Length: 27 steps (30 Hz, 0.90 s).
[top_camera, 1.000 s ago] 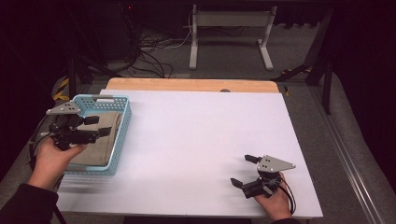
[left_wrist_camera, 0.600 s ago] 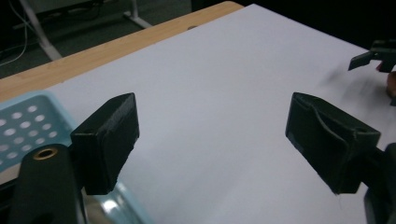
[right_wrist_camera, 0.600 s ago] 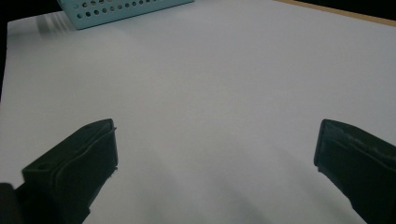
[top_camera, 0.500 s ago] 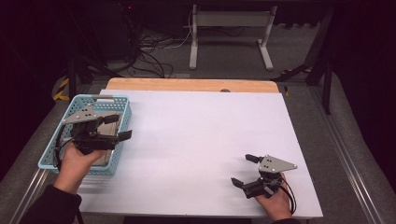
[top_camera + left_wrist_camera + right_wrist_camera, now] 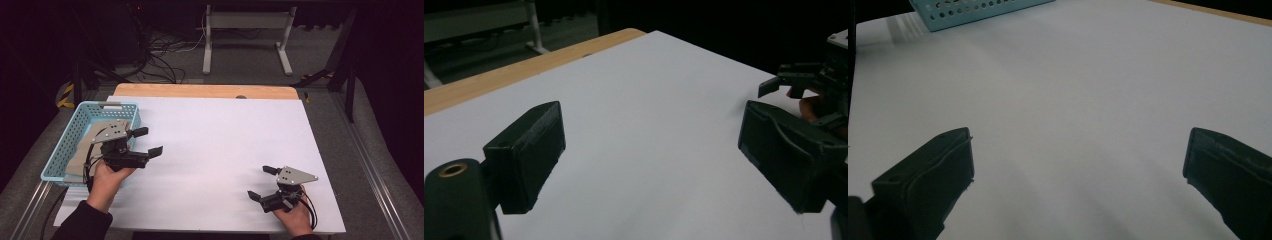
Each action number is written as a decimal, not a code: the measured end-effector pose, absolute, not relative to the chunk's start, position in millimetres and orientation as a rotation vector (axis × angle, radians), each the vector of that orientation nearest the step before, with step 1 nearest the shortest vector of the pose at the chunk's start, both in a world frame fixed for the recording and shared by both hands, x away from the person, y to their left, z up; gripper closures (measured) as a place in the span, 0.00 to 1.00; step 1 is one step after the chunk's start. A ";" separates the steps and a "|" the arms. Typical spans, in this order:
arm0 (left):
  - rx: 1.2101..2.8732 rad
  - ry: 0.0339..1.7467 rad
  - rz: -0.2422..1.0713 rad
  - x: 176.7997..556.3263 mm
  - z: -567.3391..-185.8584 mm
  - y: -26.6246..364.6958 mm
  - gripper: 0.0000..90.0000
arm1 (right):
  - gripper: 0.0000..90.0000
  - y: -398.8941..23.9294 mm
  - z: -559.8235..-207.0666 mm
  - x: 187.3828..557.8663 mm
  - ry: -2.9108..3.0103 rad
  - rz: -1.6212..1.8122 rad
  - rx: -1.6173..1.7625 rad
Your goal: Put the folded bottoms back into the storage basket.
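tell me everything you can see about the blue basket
The basket is light blue, plastic-looking, rectangular, with perforated walls and a handle slot in its far rim. It sits upright at the table's left edge, on the white sheet. A flat brownish piece that looks like cardboard lies inside it. The left gripper, open and empty, hangs just to its right; whether they touch cannot be told.

- One blue basket (image 5: pixel 75 135), left of the left gripper's fingers (image 5: pixel 156 151)
- One brown flat piece (image 5: pixel 85 150) inside it
- Two grippers
- One table (image 5: pixel 225 145)
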<state>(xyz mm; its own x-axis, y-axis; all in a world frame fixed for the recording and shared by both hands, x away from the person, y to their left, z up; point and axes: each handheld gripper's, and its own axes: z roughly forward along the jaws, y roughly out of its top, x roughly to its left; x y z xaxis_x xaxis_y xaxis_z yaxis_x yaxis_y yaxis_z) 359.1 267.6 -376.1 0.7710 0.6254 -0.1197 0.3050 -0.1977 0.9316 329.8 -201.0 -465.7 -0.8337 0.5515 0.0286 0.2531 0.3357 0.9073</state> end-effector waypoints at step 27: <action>1.860 0.663 0.219 363.8 -429.3 223.9 0.08 | 0.02 -199.5 -464.6 329.5 2.361 1.477 0.715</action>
